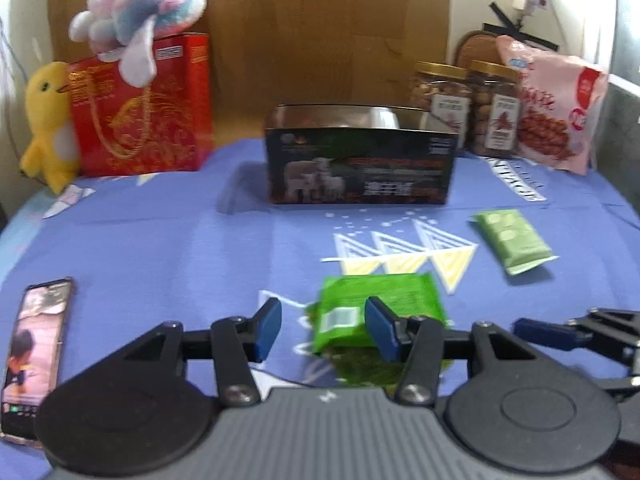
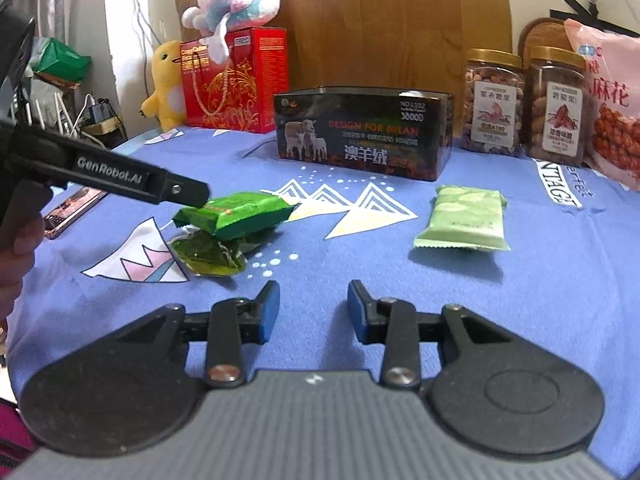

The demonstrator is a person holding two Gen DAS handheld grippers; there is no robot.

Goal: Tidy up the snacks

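Observation:
A bright green snack packet (image 1: 372, 308) (image 2: 236, 216) lies on the blue cloth on top of a darker green wrapped snack (image 2: 210, 258). My left gripper (image 1: 323, 328) is open, its jaws standing on either side of the packet's near end. A pale green snack packet (image 1: 512, 240) (image 2: 464, 218) lies flat to the right. An open black tin box (image 1: 360, 156) (image 2: 362, 132) stands behind them. My right gripper (image 2: 313, 312) is open and empty, low over bare cloth in front of both packets.
A phone (image 1: 34, 352) lies at the left. A red gift box (image 1: 144, 108) with plush toys stands at the back left. Two nut jars (image 2: 524, 104) and a pink snack bag (image 2: 608, 104) stand at the back right.

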